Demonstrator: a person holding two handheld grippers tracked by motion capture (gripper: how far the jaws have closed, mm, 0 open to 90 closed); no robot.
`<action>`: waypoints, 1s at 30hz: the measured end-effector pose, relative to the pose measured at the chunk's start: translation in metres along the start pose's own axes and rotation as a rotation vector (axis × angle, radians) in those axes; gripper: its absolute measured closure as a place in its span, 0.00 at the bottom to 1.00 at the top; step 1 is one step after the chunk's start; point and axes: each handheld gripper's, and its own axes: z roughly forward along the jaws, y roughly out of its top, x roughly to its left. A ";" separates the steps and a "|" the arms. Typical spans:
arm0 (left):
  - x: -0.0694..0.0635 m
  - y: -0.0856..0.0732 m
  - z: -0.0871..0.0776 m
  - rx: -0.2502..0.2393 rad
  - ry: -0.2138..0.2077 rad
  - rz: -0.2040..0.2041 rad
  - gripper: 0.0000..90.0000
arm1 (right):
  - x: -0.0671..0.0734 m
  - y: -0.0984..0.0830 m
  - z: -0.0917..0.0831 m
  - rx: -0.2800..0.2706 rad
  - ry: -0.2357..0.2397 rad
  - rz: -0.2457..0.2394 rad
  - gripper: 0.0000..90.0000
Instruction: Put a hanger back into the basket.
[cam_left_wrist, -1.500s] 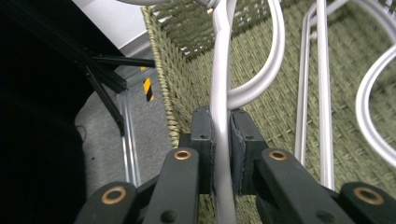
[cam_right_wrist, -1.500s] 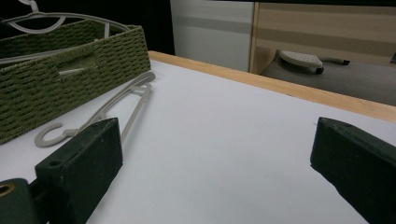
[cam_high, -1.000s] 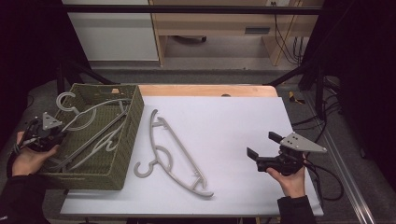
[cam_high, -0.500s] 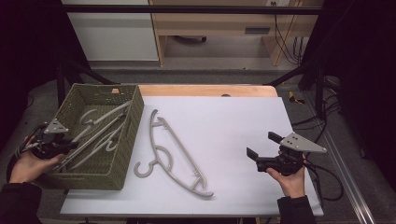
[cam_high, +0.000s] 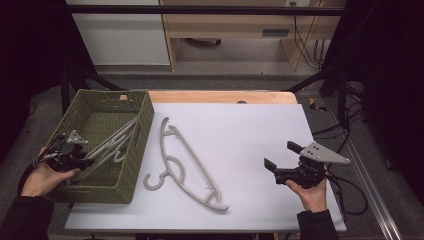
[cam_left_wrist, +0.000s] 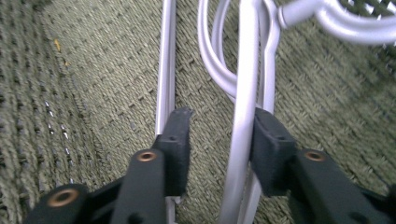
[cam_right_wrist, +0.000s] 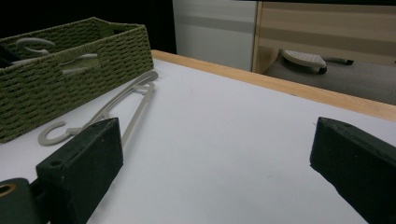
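A grey hanger (cam_high: 117, 141) lies slanted inside the green woven basket (cam_high: 145, 125) at the table's left. My left gripper (cam_high: 86, 161) reaches into the basket's near left part. Its jaws have just been opening, and in the left gripper view (cam_left_wrist: 222, 116) they stand apart around the hanger's pale bar (cam_left_wrist: 246, 70), which runs beside the right pad without being squeezed. A second grey hanger (cam_high: 187, 165) lies flat on the white tabletop, right of the basket. My right gripper (cam_high: 281, 155) hovers open at the table's right, empty, seen wide apart in its own view (cam_right_wrist: 217, 140).
The tabletop (cam_high: 250, 130) is white with a wooden strip along its far edge. Behind it stand a wooden shelf unit and cables on the floor. From the right gripper view the basket (cam_right_wrist: 70, 79) and the loose hanger (cam_right_wrist: 135, 100) lie ahead to the left.
The left hand has drawn back toward the basket's near left corner and sunk a little. The hanger it carried has dropped into the basket, and the left jaws have parted. The right hand kept still.
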 end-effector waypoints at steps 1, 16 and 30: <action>0.000 0.000 -0.002 -0.015 0.002 -0.007 0.59 | 0.000 0.000 0.000 -0.001 0.000 0.000 0.03; -0.044 0.011 -0.063 -0.459 0.010 -0.120 0.27 | -0.001 0.000 0.000 -0.005 0.001 0.005 0.03; -0.121 0.032 -0.060 -0.698 -0.161 -0.191 0.19 | -0.003 0.001 -0.002 -0.004 -0.008 0.002 0.03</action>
